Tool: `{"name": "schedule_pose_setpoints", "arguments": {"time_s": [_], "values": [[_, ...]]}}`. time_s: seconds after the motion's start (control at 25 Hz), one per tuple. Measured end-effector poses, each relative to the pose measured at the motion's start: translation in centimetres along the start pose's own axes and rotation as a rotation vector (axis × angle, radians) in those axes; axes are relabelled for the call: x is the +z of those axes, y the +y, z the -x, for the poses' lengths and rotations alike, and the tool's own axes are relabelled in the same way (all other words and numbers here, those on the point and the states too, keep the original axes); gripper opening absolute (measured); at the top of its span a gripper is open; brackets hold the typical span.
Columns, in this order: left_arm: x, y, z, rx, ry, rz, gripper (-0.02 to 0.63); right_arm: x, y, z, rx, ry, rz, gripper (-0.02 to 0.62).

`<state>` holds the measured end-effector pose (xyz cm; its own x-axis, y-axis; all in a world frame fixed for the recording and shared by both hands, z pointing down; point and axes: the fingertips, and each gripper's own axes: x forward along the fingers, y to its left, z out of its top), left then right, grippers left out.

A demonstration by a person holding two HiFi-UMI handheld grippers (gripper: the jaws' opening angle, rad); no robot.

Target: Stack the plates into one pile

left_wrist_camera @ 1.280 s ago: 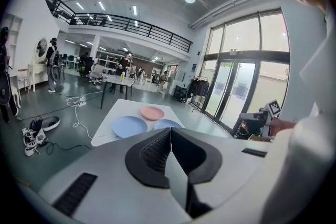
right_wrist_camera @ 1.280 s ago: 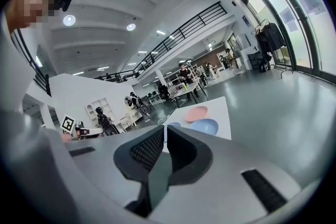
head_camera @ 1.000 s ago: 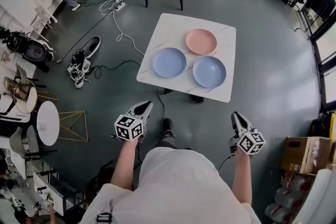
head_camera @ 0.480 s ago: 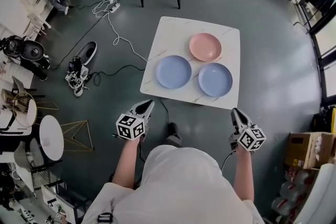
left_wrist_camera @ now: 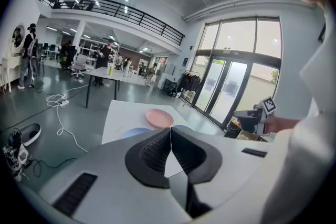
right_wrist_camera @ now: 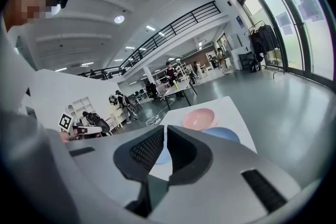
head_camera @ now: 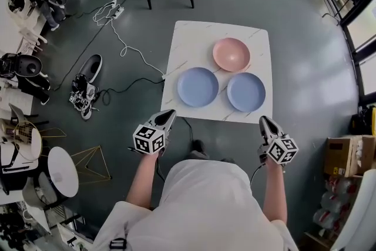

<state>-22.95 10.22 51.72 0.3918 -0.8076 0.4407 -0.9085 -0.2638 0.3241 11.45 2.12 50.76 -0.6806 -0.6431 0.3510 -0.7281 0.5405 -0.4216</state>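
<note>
The left gripper [head_camera: 168,114] is hovering before the bench's [head_camera: 194,44] near edge, jaws closed, empty. On the bench a blue plate [head_camera: 198,86], a pink plate [head_camera: 231,54] farther off and a second blue plate [head_camera: 246,91] are lying unstacked. The right gripper [head_camera: 264,120] is hovering likewise, jaws closed, empty.

Person: white short-sleeved shirt [head_camera: 205,203], arms bare below the sleeves. Left gripper [head_camera: 169,114] and right gripper [head_camera: 264,121]: pale grey shells, black ribbed pads [left_wrist_camera: 153,152], each bearing a cube [head_camera: 148,139] of black-and-white square markers. Thin dark cable [head_camera: 255,172] runs from the right unit.
</note>
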Motion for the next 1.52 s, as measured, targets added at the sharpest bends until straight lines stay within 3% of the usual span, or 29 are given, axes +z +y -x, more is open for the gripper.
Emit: {"name": "schedule_pose_setpoints", "arguments": {"time_s": [0.76, 1.52], "values": [[-0.4, 3.2, -3.5, -0.021, 0.027, 0.087, 0.014, 1.2, -0.8, -4.0, -0.024, 0.051, 0.018, 0.034], [3.1, 1.0, -11.9, 0.075, -0.005, 0.156, 0.014, 5.7, -9.2, -13.3, 0.120, 0.177, 0.019, 0.034]]}}
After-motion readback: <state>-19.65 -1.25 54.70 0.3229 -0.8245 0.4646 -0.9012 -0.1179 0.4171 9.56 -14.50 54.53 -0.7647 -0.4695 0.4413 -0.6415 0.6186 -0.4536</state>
